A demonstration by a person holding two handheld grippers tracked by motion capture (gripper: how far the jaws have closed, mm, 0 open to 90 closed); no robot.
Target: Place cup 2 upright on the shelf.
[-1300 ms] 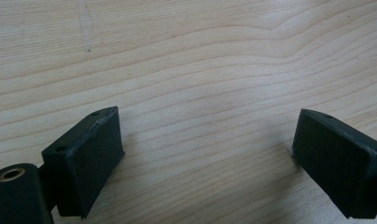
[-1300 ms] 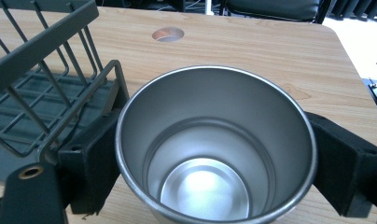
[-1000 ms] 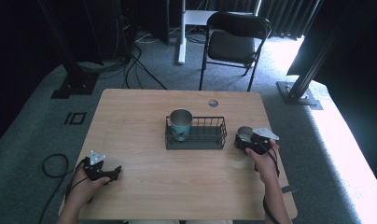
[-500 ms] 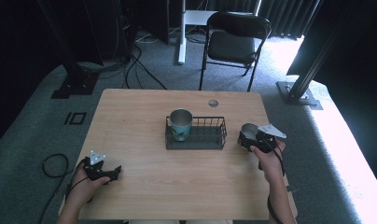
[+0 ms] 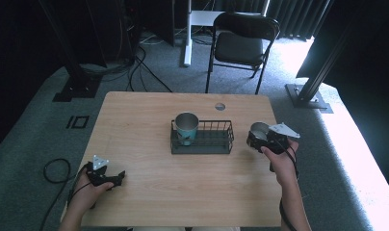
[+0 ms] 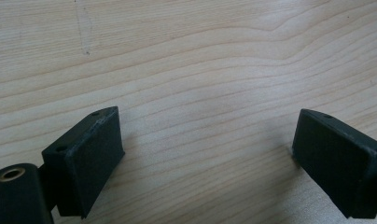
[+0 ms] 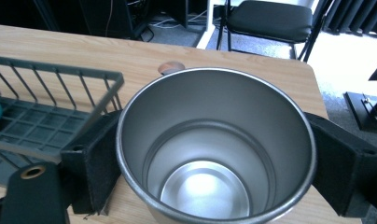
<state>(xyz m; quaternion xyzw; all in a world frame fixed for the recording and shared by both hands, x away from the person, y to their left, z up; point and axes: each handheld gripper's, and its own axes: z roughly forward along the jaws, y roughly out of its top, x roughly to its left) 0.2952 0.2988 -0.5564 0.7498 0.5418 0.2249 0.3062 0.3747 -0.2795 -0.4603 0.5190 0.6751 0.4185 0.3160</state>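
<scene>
A steel cup stands upright between the two black jaws of my right gripper, which is shut on its sides. In the high view that cup and the right gripper sit just right of a black wire basket at the table's middle. A teal cup with a steel inside stands upright in the basket's left end. My left gripper rests near the table's front left corner. Its jaws stand wide apart over bare wood in the left gripper view, open.
The wooden table has a round cable hole behind the basket. A black folding chair stands beyond the far edge. Dark stands and cables lie on the grey floor at back left.
My right gripper has shifted a little to the right and farther up the view with the steel cup in it. The left gripper has stayed put.
</scene>
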